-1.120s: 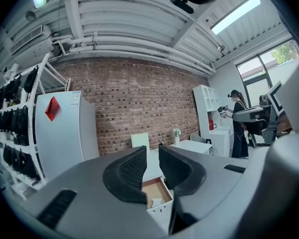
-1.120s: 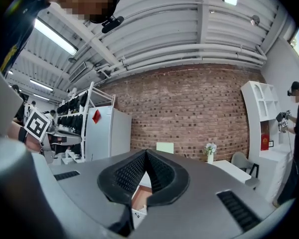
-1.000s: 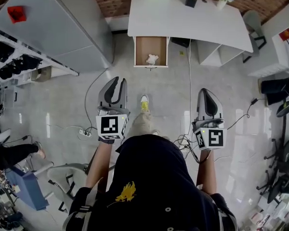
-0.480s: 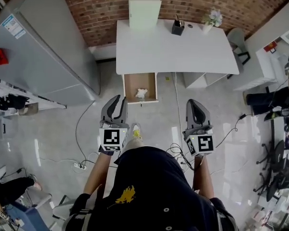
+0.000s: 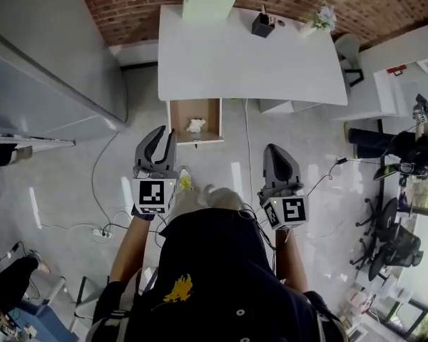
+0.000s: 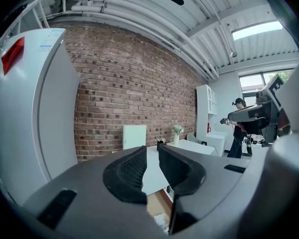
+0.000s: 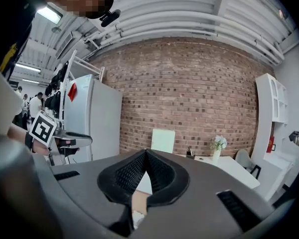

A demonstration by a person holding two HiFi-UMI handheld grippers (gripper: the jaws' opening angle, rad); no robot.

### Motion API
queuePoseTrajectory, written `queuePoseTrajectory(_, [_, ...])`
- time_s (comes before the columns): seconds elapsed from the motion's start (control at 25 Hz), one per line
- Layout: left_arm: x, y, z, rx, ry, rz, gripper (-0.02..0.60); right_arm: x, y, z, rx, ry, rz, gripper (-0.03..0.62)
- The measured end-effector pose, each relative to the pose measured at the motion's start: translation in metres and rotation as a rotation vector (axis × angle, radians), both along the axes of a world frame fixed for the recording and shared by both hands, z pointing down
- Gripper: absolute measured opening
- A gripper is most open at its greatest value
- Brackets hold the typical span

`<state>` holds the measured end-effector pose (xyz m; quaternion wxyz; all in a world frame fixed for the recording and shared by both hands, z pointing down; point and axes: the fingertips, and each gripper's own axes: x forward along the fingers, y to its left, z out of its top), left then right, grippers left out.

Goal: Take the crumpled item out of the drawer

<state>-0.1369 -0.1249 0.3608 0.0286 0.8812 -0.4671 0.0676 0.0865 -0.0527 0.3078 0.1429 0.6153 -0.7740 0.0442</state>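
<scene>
Crumpled item [image 5: 195, 125] — white, lay in the open drawer [image 5: 172, 122], well ahead of you. Left gripper [image 5: 164, 135]: jaws stood apart, empty; right gripper [image 5: 273, 149]: jaws closed, empty. You probably did best to step close first, then lower the left one squarely from above.

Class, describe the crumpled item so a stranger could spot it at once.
Find the white desk against the brick wall. An open drawer juts from its front, near the left end. The crumpled white wad lies inside, the only thing on its brown bottom.
</scene>
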Motion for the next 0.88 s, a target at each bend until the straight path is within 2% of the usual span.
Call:
queuePoseTrajectory(0.2, [0.015, -0.016, 0.023, -0.015, -0.051, 0.0, 0.089, 0.005, -0.011, 0.027, -0.084, -0.039, -0.008, 0.026])
queuePoseTrajectory(0.32, [0.025, -0.03, 0.044, -0.045, -0.069, -0.008, 0.089, 0.004, -0.021, 0.04, -0.083, -0.059, -0.029, 0.026])
queuePoseTrajectory(0.48, [0.038, -0.052, 0.079, -0.094, -0.107, 0.008, 0.091, 0.006, -0.038, 0.069, -0.128, -0.051, -0.069, 0.026])
queuePoseTrajectory(0.64, [0.056, -0.067, 0.145, -0.192, -0.167, 0.033, 0.091, 0.015, -0.068, 0.101, -0.151, -0.034, -0.09, 0.026])
queuePoseTrajectory(0.88, [0.083, -0.06, 0.276, -0.411, -0.246, 0.062, 0.116, 0.038, -0.101, 0.147, -0.208, -0.051, -0.085, 0.026])
